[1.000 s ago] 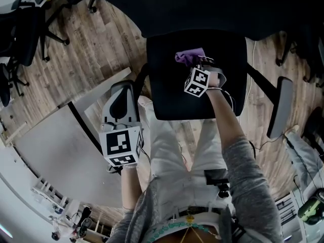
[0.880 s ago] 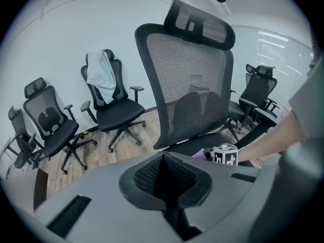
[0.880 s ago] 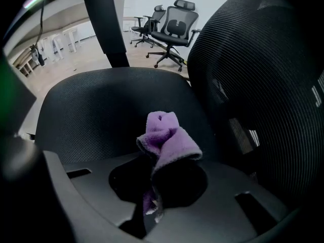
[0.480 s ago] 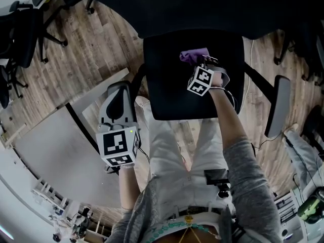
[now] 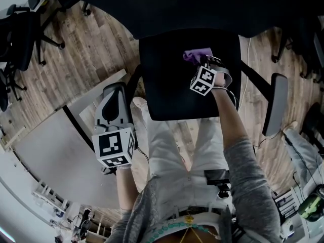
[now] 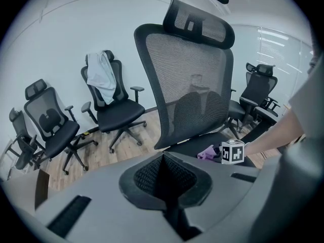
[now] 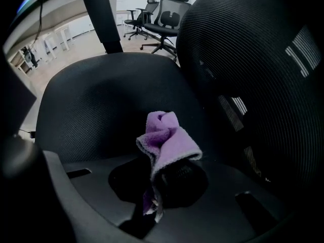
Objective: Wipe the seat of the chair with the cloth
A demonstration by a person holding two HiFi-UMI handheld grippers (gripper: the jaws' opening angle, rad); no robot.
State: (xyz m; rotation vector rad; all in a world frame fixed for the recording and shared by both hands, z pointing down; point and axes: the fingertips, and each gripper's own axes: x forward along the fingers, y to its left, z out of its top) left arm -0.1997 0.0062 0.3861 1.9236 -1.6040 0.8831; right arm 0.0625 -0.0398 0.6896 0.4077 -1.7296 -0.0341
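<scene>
The black office chair's seat [image 5: 172,85] lies below me, its mesh backrest [image 6: 192,75] upright behind it. A crumpled purple cloth [image 5: 196,54] rests on the seat's far right part, close to the backrest [image 7: 253,75]. My right gripper [image 5: 201,61] is shut on the cloth [image 7: 167,138], which bunches out in front of the jaws over the seat [image 7: 101,100]. My left gripper [image 5: 112,89] hangs beside the seat's left edge, off the chair, its jaws shut [image 6: 164,168] with nothing in them. From it the cloth [image 6: 206,152] shows beside the right gripper's marker cube [image 6: 233,152].
The chair's right armrest [image 5: 276,105] sticks out to the right. A pale board [image 5: 55,151] lies on the wooden floor at left. Several other office chairs [image 6: 114,110] stand along the wall, one with a white garment [image 6: 98,75] over its back.
The right gripper has slid the cloth a little to the right across the seat. The left gripper has drifted slightly left and toward me.
</scene>
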